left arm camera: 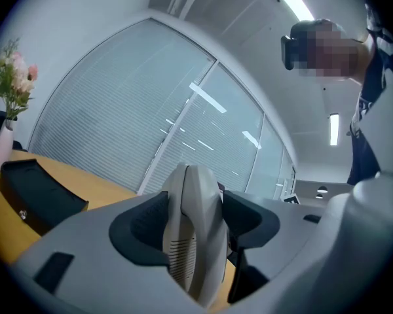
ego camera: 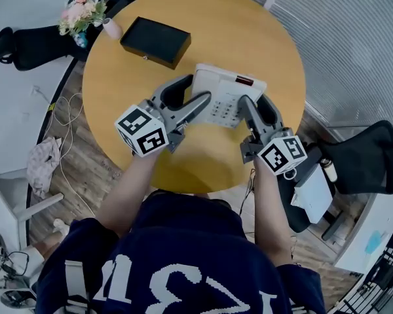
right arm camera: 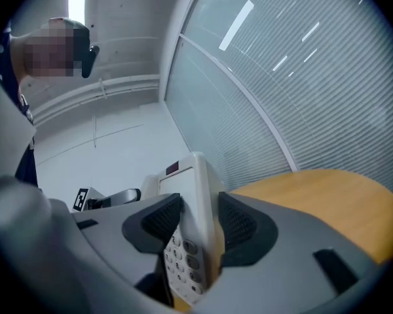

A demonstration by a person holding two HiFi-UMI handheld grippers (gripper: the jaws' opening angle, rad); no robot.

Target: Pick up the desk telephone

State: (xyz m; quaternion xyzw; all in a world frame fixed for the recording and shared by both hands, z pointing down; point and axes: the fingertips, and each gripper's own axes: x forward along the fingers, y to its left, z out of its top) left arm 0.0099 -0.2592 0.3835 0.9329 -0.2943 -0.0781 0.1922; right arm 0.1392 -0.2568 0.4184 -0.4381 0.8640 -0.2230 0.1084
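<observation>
1. The white telephone (ego camera: 226, 93) hung gripped at both ends over the middle of the round yellow worktop (ego camera: 268, 38), and looked to be clear of its surface.
2. The left hand-held gripper (ego camera: 200, 87) was clamped on the handset (left arm camera: 193, 241) side, with a dark pad pressed to each face of that edge.
3. The right hand-held gripper (ego camera: 254, 99) was clamped on the opposite edge, its pads closed over the keypad (right arm camera: 187, 257).
4. The two-sided hold probably served to keep the wide body level and the handset seated in its cradle.
5. A black box (ego camera: 155, 41) lay just behind, a vase of flowers (ego camera: 82, 15) stood at the far-left rim, and an office chair (ego camera: 367, 156) waited on the right.
</observation>
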